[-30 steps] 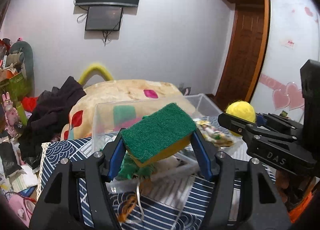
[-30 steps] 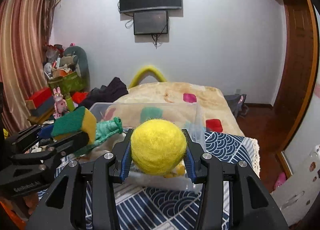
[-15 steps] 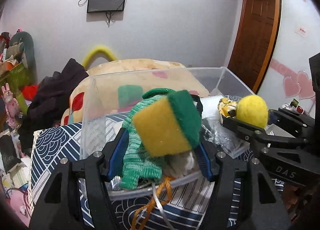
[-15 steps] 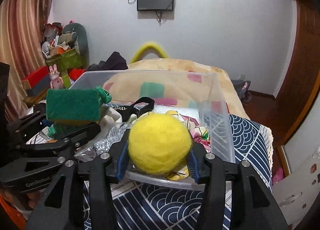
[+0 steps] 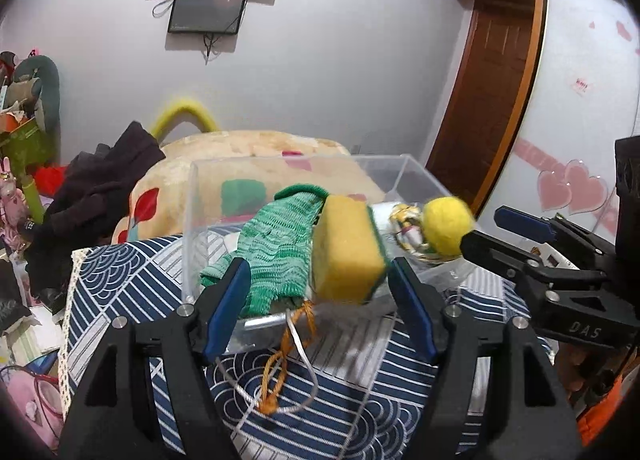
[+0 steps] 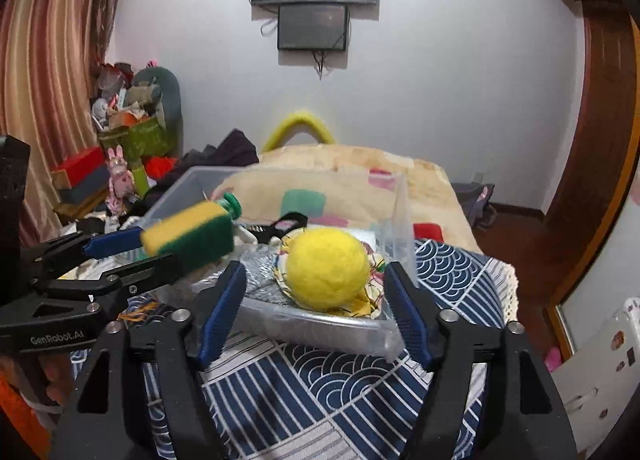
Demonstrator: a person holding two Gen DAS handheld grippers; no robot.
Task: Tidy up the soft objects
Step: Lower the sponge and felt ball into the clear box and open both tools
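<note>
A clear plastic bin (image 5: 192, 196) (image 6: 402, 220) sits on a blue patterned cloth. My left gripper (image 5: 318, 304) is open; the yellow-and-green sponge (image 5: 346, 250) (image 6: 188, 234) is free between its fingers, blurred, above the bin's near edge beside a green knitted cloth (image 5: 276, 244). My right gripper (image 6: 314, 304) is open; the yellow wool ball (image 6: 328, 268) (image 5: 448, 224) is loose between its fingers, over a floral cloth (image 6: 372, 262) in the bin.
Orange and white cords (image 5: 280, 372) trail from the bin onto the blue cloth (image 6: 340, 392). A beige blanket (image 6: 360, 168) lies behind the bin, dark clothes (image 5: 92, 196) to the left. Clutter (image 6: 120, 156) stands by the curtain; a wooden door (image 5: 488, 92) is at the right.
Both grippers have opened over the bin. The sponge has left the left fingers and the yellow ball has left the right fingers; both are dropping into the bin.
</note>
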